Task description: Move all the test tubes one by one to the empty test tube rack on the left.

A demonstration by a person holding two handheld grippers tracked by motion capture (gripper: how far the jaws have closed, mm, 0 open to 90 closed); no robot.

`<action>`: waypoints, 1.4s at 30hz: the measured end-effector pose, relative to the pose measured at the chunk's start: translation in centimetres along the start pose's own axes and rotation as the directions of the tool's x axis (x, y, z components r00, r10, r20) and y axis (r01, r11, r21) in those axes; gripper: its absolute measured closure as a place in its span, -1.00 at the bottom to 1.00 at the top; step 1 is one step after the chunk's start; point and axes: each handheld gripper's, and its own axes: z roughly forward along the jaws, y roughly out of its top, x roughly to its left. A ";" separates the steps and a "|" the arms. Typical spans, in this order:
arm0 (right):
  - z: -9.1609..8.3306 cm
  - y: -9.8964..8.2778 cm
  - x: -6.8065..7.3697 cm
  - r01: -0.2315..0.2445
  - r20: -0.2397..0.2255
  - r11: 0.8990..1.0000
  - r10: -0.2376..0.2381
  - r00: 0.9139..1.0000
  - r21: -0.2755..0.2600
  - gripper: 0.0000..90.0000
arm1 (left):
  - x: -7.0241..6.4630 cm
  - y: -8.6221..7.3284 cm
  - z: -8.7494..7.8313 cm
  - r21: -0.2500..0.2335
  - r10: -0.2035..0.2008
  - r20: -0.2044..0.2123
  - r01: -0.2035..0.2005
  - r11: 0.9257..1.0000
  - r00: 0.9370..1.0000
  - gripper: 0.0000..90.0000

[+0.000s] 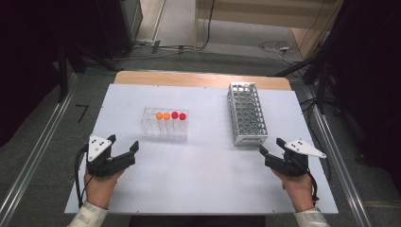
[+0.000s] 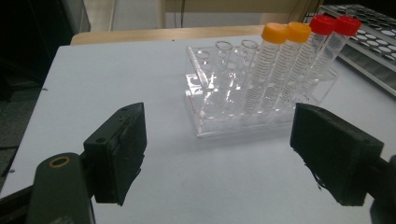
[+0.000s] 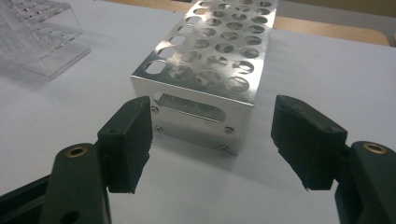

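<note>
Capped tubes (image 1: 170,116), two orange and two red, stand in our clear rack (image 1: 165,124) mid-tabletop (image 1: 198,179); the metal rack (image 1: 247,113) sits toward the right edge. Our left claw (image 1: 124,143) and right claw (image 1: 270,145) are both spread, holding nothing.

Bare table (image 1: 208,175) separates clear rack (image 1: 165,124) from metal rack (image 1: 247,113).
</note>
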 end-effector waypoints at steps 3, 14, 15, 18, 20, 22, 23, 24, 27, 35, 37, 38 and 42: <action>-0.3 -0.2 -0.6 -0.013 0.010 1.000 0.013 1.000 0.003 -0.40 | 0.3 -0.2 -0.2 0.005 -0.010 0.002 0.010 1.000 1.000 -0.58; -1.2 -0.7 -1.8 -0.036 0.031 0.999 0.036 0.999 0.002 -0.41 | 1.6 -0.9 -0.8 0.020 -0.040 -0.012 0.040 0.999 0.999 -0.60; -1.2 -0.7 -1.9 -0.036 0.033 0.999 0.036 0.999 -0.001 -0.41 | 1.7 -0.9 -0.9 0.022 -0.041 -0.015 0.042 0.999 0.999 -0.60; -1.4 -0.9 -2.2 -0.039 0.037 0.999 0.039 0.999 -0.002 -0.42 | 2.1 -1.1 -1.1 0.024 -0.043 -0.022 0.044 0.999 0.999 -0.60; -1.5 -1.0 -2.4 -0.043 0.044 0.999 0.043 0.998 -0.001 -0.42 | 2.2 -1.2 -1.1 0.025 -0.046 -0.027 0.046 0.999 0.999 -0.60; -1.6 -1.0 -2.6 -0.045 0.046 0.999 0.045 0.998 -0.003 -0.42 | 2.3 -1.3 -1.2 0.026 -0.046 -0.029 0.047 0.999 0.999 -0.60; -1.7 -1.1 -2.7 -0.054 0.047 0.999 0.054 0.997 -0.005 -0.42 | 2.4 -1.4 -1.2 0.026 -0.048 -0.032 0.049 0.998 0.998 -0.60; -1.8 -1.1 -2.8 -0.054 0.050 0.999 0.054 0.997 -0.006 -0.42 | 2.5 -1.4 -1.2 0.028 -0.046 -0.034 0.047 0.998 0.998 -0.60; -2.0 -1.2 -3.1 -0.057 0.055 0.998 0.057 0.997 -0.008 -0.42 | 2.7 -1.5 -1.4 0.027 -0.049 -0.042 0.050 0.998 0.998 -0.60; -2.5 -1.6 -4.0 -0.078 0.072 0.997 0.078 0.994 -0.011 -0.42 | 3.3 -2.0 -1.5 0.037 -0.047 -0.057 0.049 0.998 0.997 -0.60; -2.6 -1.7 -4.2 -0.078 0.077 0.997 0.079 0.994 -0.011 -0.42 | 3.3 -2.1 -1.6 0.038 -0.047 -0.063 0.050 0.998 0.997 -0.60; -2.6 -1.8 -4.3 -0.081 0.079 0.997 0.081 0.994 -0.010 -0.42 | 3.4 -2.1 -1.6 0.037 -0.048 -0.065 0.050 0.998 0.997 -0.60; -2.8 -2.0 -4.7 -0.080 0.090 0.997 0.081 0.993 -0.009 -0.42 | 3.6 -2.2 -1.7 0.038 -0.046 -0.071 0.049 0.998 0.996 -0.60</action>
